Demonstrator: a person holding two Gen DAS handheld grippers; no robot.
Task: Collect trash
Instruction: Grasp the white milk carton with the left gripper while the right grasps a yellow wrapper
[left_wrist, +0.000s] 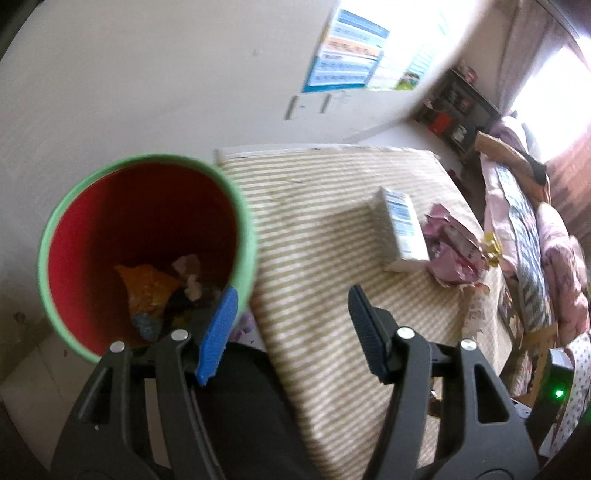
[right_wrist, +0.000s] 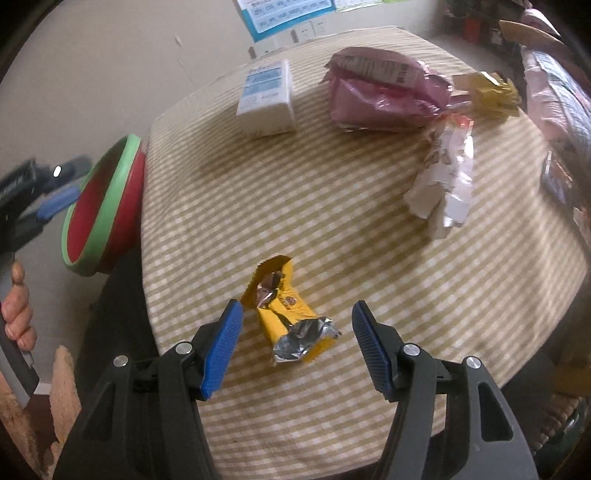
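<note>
The step in hand looks like the pick-up of the next piece of trash. The right hand-held gripper (right_wrist: 297, 347) hangs over the worktop (right_wrist: 332, 229) with its jaws released and the yellow wrapper (right_wrist: 286, 319) lying between them, apart from both pads, so nothing is grasped yet. In the right wrist view the bin (right_wrist: 105, 206), red inside with a green rim, sits off the worktop's edge at about nine o'clock from the wrapper. The left hand-held gripper (left_wrist: 291, 332) is released and empty too, with the bin just beside its left pad, some trash already in the bottom.

More litter waits at the far side: a pink bag (right_wrist: 384, 92) at one o'clock, a white wrapper (right_wrist: 443, 181) at two, and a white box (right_wrist: 266, 98) at twelve.

Next move, as I judge it: lower the right jaws around the yellow wrapper, clench, then carry it to the bin.
</note>
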